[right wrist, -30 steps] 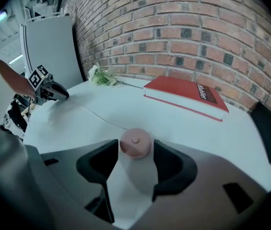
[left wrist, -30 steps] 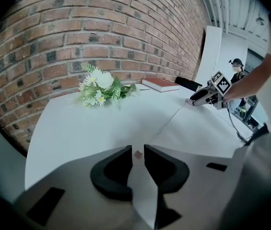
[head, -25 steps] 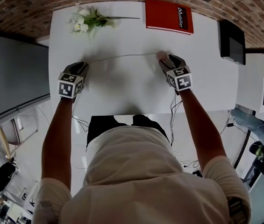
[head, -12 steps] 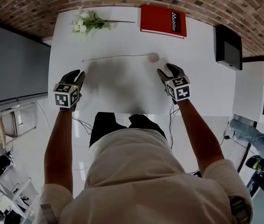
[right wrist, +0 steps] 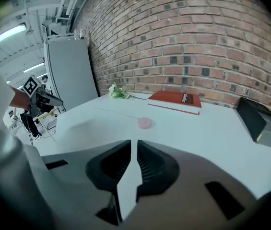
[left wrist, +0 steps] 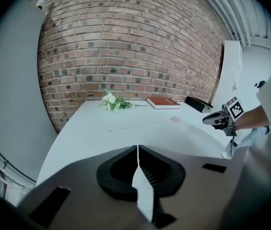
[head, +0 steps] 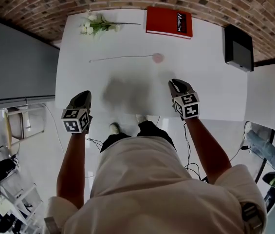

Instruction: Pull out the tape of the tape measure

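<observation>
Tabletop (head: 210,82): looking smooth, white, matt. Brick wall (head: 40,4) beyond far edge: showing rough, matt, w/ sunken mortar. Red book (head: 169,21) at far edge: cover looking smooth, slight sheen. Tape measure (head: 157,58) case: looking like smooth pink plastic; tape (head: 120,58) showing thin, pale. Black box (head: 238,47) at right edge: looking matt. Shirt (head: 161,179): showing as beige cloth.

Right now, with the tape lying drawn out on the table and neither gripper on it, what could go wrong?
1. The tape lies stretched from the pink tape measure on the table, unheld. If it is sprung and unlocked, it may snap back in.
2. The left gripper and right gripper are off it. Their jaws have just been closing, with nothing between them, so neither could catch it.
</observation>
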The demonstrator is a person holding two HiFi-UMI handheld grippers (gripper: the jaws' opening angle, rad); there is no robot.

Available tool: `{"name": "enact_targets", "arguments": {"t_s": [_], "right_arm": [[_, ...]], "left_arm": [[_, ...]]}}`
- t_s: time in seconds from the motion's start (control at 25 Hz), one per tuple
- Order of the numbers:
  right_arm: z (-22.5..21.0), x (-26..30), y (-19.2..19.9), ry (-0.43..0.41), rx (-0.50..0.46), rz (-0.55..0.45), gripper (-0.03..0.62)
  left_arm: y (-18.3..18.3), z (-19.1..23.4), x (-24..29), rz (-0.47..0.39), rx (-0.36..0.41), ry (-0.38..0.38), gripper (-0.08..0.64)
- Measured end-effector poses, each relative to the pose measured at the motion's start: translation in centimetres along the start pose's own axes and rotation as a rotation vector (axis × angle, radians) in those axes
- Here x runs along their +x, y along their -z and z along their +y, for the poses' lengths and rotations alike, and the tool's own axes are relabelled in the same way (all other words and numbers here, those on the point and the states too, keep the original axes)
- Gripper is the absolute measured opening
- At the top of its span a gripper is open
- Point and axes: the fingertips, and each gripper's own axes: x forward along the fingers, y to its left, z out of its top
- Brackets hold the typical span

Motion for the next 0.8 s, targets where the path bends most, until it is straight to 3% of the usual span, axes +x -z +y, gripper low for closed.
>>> {"name": "enact_targets", "arguments": {"t_s": [0.12, 0.28, 0.48, 0.8], "right_arm": [[2.1, -1.6, 0.1, -0.015, 0.006, -0.017, 0.005], [6.2, -3.8, 0.2, -0.041, 0.009, -0.026, 0.005], [13.1, -6.2, -0.3, -0.054, -0.001, -0.063, 0.003], [24.3, -10.3, -1.6, -0.048, -0.013, -0.139, 0.003]], "left_arm": [[0.1, -1.8, -1.5, -0.033, -0.035, 0.048, -0.003], [0.5, -4.1, -3.9, -0.067, -0.066, 0.151, -0.005], [1.3, -5.2, -8.2, -0.09, -0.041, 0.289, -0.005], [3.3, -4.7, -16.8, -0.139, 0.073, 0.421, -0.005]]}}
